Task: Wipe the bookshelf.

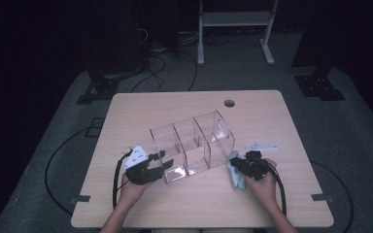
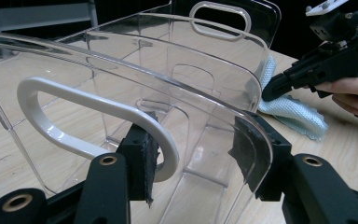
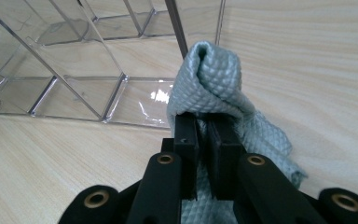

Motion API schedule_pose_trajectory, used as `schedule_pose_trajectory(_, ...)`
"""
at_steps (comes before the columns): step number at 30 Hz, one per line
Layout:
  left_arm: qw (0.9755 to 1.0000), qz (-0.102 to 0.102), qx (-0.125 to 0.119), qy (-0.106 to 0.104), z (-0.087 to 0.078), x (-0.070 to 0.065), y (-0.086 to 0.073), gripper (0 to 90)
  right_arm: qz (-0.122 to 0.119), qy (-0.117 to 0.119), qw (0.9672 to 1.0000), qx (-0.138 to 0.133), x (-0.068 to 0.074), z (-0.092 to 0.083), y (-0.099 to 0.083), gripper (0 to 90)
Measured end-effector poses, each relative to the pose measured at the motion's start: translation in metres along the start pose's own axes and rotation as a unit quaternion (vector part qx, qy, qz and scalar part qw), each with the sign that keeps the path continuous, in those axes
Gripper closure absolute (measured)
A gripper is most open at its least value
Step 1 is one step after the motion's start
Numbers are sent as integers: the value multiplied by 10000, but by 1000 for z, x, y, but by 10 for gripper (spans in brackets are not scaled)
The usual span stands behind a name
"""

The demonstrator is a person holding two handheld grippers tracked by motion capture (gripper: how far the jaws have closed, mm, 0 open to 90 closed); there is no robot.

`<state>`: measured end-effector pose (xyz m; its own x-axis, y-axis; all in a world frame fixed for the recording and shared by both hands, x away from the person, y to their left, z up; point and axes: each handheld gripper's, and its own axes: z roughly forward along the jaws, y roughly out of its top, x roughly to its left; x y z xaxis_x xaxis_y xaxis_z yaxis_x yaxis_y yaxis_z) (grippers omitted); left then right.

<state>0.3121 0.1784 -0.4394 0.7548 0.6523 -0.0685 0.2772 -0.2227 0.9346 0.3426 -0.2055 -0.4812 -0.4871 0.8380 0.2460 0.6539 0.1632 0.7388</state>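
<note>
A clear acrylic organizer (image 1: pixel 192 145) with three compartments rests tilted on the wooden table (image 1: pixel 199 204). My left gripper (image 1: pixel 161 159) holds its near end. In the left gripper view the pads (image 2: pixel 142 156) clamp the end wall (image 2: pixel 168 70) between the white-rimmed handle hole (image 2: pixel 74 100) and the wall's curved edge. My right gripper (image 1: pixel 237 162) is shut on a light blue waffle cloth (image 1: pixel 236 177) at the organizer's right end. In the right gripper view the cloth (image 3: pixel 214 74) bulges up from between the pads (image 3: pixel 186 133), close to the clear wall (image 3: pixel 74 70). The left gripper view also shows that cloth (image 2: pixel 289 109) and right gripper (image 2: pixel 270 88).
A round cable hole (image 1: pixel 229 103) sits near the table's far edge. Beyond the table stand a white frame's legs (image 1: pixel 233 29) and black stands with cables on the grey floor (image 1: pixel 53 160). Bare tabletop lies in front of and behind the organizer.
</note>
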Motion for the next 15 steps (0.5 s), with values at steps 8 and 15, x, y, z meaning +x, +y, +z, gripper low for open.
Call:
schedule_pose_trajectory(8,9999,113,50,-77,-5,2,2,453,20,-20,10000,87,0,7,-3,828)
schedule_pose_trajectory(15,9999,85,44,-74,-5,2,2,490,-50,-13,9996,-271,5,-8,7,828)
